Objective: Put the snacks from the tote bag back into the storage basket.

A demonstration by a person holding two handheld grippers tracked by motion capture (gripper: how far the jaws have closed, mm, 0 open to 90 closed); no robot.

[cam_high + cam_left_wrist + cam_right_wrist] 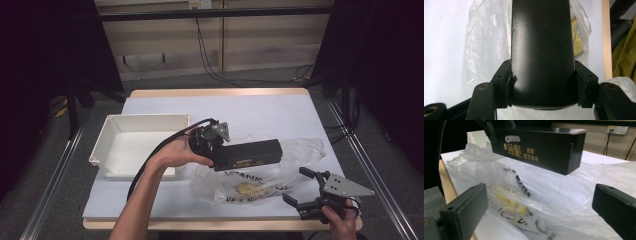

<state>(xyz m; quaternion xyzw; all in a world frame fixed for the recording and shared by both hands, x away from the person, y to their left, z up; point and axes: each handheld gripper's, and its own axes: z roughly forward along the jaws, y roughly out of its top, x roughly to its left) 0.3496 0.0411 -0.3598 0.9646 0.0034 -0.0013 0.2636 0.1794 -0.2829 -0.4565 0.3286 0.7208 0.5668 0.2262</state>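
A long black Oreo box (247,154) hangs level above the table, with my left gripper (214,146) shut on its left end. In the left gripper view both pads press the sides of the Oreo box (542,57). Under it lies a crumpled clear plastic bag (260,180) with black print and something yellow inside. My right gripper (300,187) stands open near the front right edge of the table, its jaws wide apart. Beyond them the right gripper view has the plastic bag (544,195) and the Oreo box (539,148) above it.
A white tray (107,145) with nothing in it sits on the left of the pale blue table top (260,110). The table's wooden front edge (200,224) runs close to my right hand. Cables trail on the floor behind the table.
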